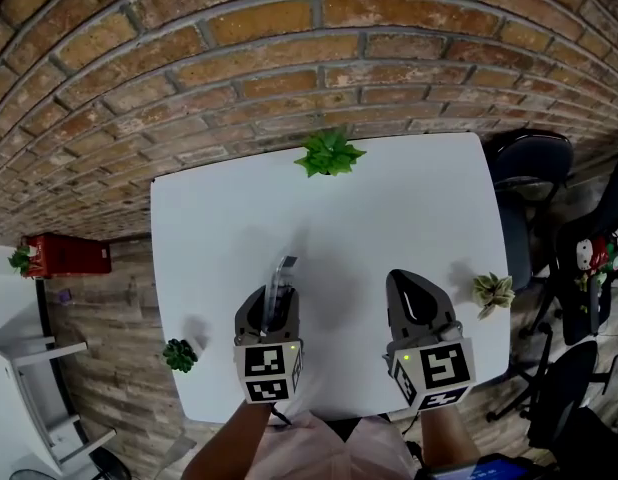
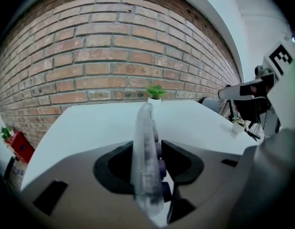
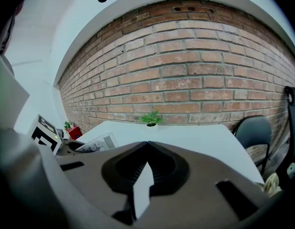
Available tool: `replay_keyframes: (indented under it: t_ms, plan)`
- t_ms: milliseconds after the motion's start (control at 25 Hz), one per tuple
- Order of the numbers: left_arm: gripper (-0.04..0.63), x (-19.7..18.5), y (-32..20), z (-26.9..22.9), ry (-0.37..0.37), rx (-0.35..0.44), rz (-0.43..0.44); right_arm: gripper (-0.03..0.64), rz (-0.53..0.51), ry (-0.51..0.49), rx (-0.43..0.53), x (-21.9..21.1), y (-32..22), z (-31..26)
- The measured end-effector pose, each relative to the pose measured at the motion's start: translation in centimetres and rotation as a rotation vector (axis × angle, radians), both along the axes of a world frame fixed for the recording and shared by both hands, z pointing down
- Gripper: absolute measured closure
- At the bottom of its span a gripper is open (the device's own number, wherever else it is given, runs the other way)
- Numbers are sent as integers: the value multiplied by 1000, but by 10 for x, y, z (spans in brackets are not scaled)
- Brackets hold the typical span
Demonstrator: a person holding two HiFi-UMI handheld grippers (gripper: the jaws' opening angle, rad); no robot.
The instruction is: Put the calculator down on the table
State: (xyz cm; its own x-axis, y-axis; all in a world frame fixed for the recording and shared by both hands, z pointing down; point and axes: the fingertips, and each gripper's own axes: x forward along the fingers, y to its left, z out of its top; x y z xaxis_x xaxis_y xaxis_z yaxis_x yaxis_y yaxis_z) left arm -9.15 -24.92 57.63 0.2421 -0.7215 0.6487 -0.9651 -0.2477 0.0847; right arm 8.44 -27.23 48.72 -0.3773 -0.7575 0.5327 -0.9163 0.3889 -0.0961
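Jaws of the left gripper stand only partly apart, and between them we see the calculator, a slim clear-cased one with dark purple keys. As far as we can tell, both jaws press on its flat faces. It stands on edge, narrow side up, with the keys facing the right gripper. Its long axis runs along the jaws, and its far end reaches past their tips toward the brick wall and the green potted plant at the far edge of the desk. We hold it over the near-left part of the white desk; we cannot tell whether its lower edge touches the surface. The right gripper's jaws meet at their tips with nothing between them, and it hangs over the near-right part of the desk, well apart from the calculator. A pale succulent sits near the desk's right edge.
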Motion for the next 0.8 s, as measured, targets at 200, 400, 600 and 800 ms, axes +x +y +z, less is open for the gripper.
replay_keyframes:
  t_ms: [200, 400, 600, 800]
  plan:
    - [387, -5, -3, 0, 14, 1, -1, 614, -7, -1, -1, -6, -1, 0]
    - [344, -7, -3, 1, 29, -2, 7, 614, -11, 4, -3, -10, -2, 0]
    - [286, -12, -2, 7, 20, -17, 6, 614, -15, 5, -7, -15, -2, 1]
    - [262, -18, -1, 13, 9, -36, 9, 614, -16, 9, -12, -20, -3, 3]
